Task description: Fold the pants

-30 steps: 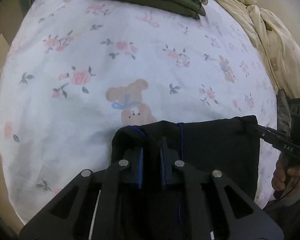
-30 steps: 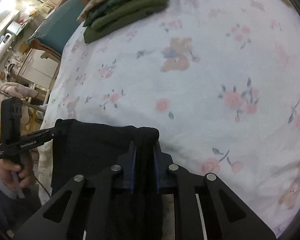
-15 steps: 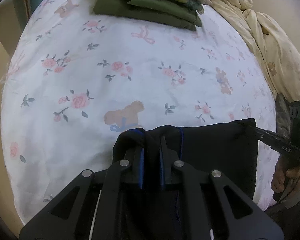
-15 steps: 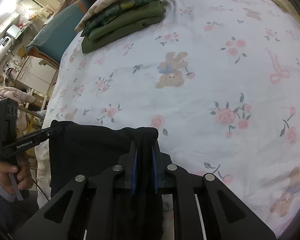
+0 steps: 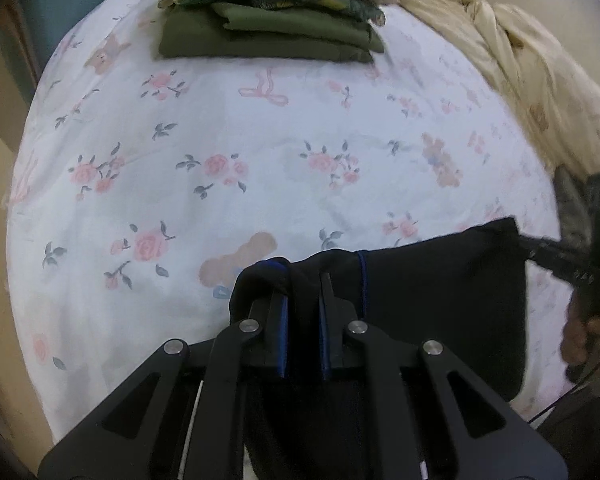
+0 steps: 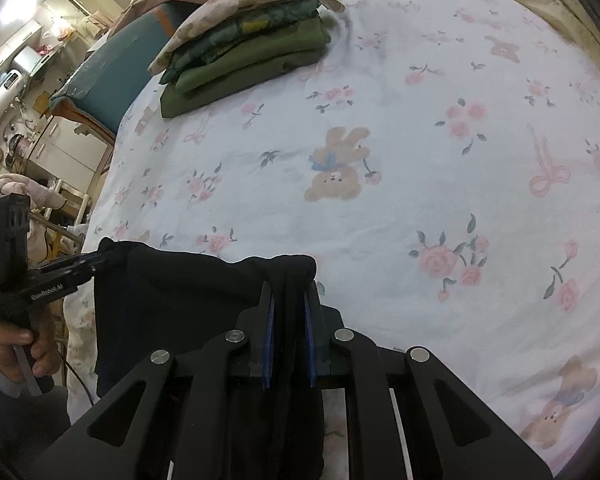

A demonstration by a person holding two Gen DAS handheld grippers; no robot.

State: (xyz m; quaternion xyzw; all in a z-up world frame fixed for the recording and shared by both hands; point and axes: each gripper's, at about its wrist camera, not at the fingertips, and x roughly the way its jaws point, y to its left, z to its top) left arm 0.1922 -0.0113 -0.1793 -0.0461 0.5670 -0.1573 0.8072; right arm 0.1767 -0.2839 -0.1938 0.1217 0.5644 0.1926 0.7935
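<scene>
We see the pants (image 5: 440,300) as soft, matte black cloth, its top edge stretched nearly taut between our two tools and the rest hanging limp below in loose folds. A thin blue seam line runs down the fabric just at 1 o'clock of the left gripper (image 5: 305,280). That gripper's fingers are flat black plates with blue pads on their inner faces, and they are pressed in on a bunched corner of the pants, the cloth rolling over the tips in a soft lump. In the right wrist view, the right gripper (image 6: 289,292) pinches the opposite corner the same way (a rounded roll of fabric sits over the tips at 12 o'clock). Each camera catches the other tool at the far end of the stretched edge: at 3 o'clock from the left, at 9 o'clock from the right.

The pants hang over the near edge of the bed sheet (image 5: 260,152), a white, slightly rumpled cotton printed with pink roses, bows and tan bears. At 12 o'clock in the left wrist view lies a stack of folded clothes (image 5: 268,28), flat olive layers under a patterned green one. A puffy cream quilt (image 5: 520,60) is heaped at 2 o'clock.
</scene>
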